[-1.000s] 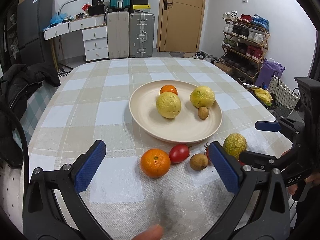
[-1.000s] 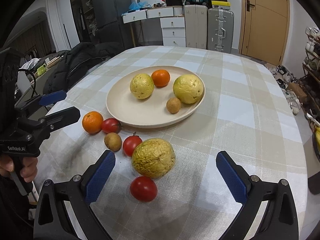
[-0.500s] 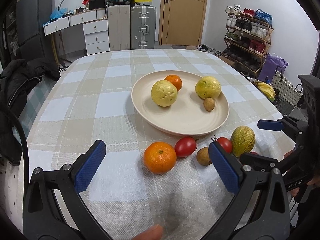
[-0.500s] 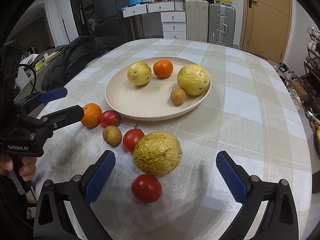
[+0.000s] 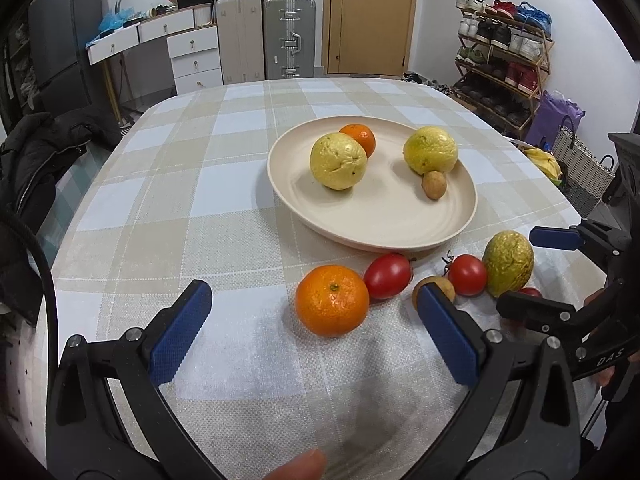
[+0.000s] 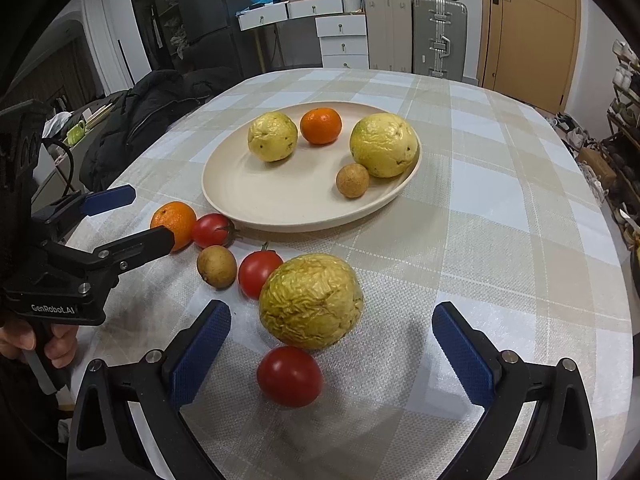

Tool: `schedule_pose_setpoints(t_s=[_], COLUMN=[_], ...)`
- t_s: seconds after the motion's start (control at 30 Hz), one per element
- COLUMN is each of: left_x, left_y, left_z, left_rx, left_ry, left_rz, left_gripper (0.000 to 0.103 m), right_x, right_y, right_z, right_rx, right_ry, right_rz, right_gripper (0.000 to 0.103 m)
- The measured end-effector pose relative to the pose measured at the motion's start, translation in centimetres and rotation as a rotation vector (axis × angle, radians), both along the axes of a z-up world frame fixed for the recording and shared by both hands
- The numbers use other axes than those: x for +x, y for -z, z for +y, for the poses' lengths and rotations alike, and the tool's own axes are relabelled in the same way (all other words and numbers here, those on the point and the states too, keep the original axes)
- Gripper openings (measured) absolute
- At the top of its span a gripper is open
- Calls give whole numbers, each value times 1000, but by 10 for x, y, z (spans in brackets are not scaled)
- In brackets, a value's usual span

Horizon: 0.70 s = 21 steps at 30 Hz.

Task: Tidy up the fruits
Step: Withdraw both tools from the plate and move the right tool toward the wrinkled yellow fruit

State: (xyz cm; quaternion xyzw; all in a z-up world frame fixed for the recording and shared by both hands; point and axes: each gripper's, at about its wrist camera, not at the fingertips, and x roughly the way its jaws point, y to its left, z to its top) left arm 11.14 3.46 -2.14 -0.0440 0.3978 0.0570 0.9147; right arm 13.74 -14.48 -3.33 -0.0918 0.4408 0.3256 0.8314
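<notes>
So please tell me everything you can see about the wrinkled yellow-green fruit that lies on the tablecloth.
The wrinkled yellow-green fruit is oval and large, its skin deeply creased, yellow with greener patches. It lies on the checked tablecloth, outside the plate, between the open fingers of the right tool, which do not touch it. One red tomato touches its left side; another tomato lies just in front.

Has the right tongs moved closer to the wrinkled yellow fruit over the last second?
Yes. The right tongs advanced toward the wrinkled yellow fruit, which sat farther ahead before, relative to the plate.
</notes>
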Motion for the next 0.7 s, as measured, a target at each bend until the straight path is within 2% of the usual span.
schedule_pose_setpoints(t_s=[0.2,0.43,0.7], left_x=[4,9,12], left_y=[7,17,20], left_z=[2,7,9], left_rx=[6,-1,4], left_ry=[-16,-25,-35], left_rz=[23,65,73], left_gripper=[102,102,102], right_x=[2,1,-5], right_y=[3,11,8], right_z=[-1,5,8], right_rx=[3,1,10], right_ry=[27,-1,-20], right_rz=[-9,16,-9], right_gripper=[103,103,100])
